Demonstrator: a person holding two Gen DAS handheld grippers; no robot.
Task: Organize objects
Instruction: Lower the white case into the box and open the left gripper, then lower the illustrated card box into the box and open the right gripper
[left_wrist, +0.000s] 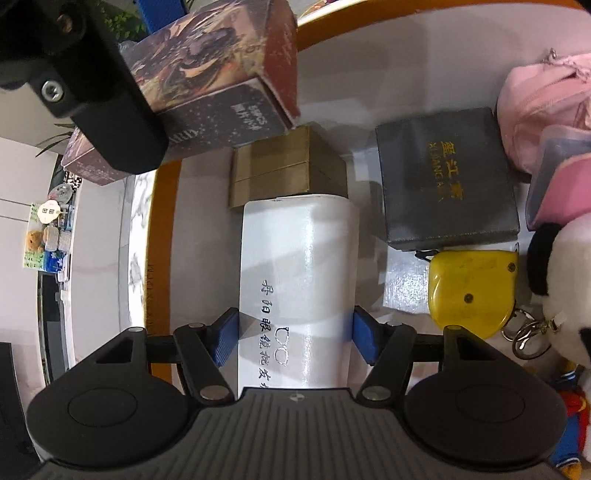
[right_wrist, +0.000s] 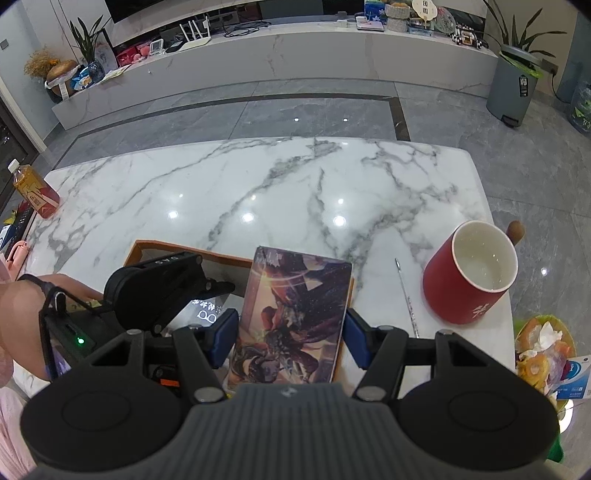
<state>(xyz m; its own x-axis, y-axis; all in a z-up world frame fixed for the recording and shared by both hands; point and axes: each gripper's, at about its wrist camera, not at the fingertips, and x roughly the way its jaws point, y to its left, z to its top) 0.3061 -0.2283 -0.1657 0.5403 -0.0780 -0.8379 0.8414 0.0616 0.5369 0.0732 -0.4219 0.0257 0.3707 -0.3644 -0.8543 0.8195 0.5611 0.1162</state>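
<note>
Marble table (right_wrist: 295, 184); gray box (left_wrist: 447, 177) lettered "MUJIANGJIA" in gold.

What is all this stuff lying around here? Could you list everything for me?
white case: one, white with dark lettering, in the tray between the left gripper's pads
picture box: one, dark illustrated, gripped by the right gripper above the tray
tray: one, orange-rimmed, on the marble table
gold box: one, gold, in the tray beyond the white case
grey box: one, grey with gold lettering, in the tray
tape measure: one, yellow, next to the grey box
pink bag: one, pink, tray's far corner
marble table: one, white veined
red mug: one, red, on the table
bottle: one, amber drink, table corner
left gripper: black, blue pads
right gripper: black, blue pads
</note>
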